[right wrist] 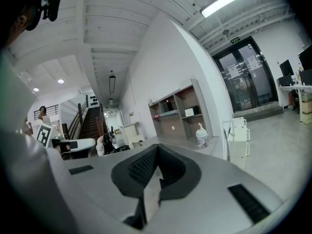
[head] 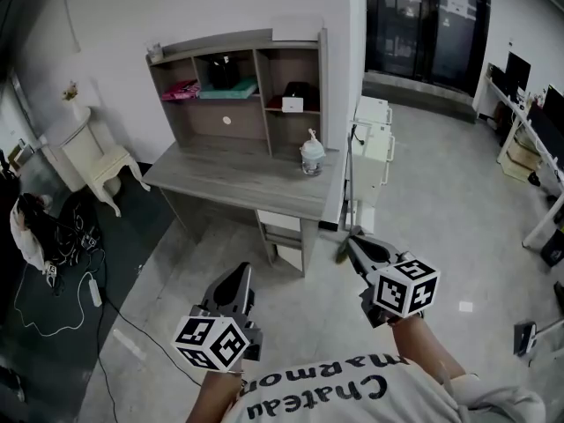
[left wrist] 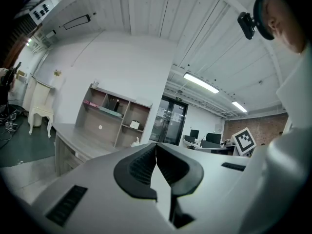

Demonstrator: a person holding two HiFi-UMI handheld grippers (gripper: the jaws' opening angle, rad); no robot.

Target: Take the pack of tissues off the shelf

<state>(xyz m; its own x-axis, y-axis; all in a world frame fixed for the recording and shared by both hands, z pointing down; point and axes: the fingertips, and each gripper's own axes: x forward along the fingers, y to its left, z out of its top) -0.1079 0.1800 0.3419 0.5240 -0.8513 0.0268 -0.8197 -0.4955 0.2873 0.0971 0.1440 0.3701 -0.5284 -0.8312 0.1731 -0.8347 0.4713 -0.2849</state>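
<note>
Grey floor (head: 423, 192) lies open between both grippers and the desk (head: 220, 174). In the right compartment of the shelf (head: 220, 42), the white tissue pack (head: 292, 104) sits at the board's front edge, long axis sideways, broad face outward, with headroom above. A bottle (head: 312, 155) stands below it. Left gripper (head: 241, 271) and right gripper (head: 352, 240) are pressed together, empty, well apart from it.

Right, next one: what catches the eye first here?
A grey wooden desk with a shelf unit on top stands against the white wall, upper centre of the head view. At the bottom, the left tongs and right tongs, both shut and empty, point toward it from across the floor.
</note>
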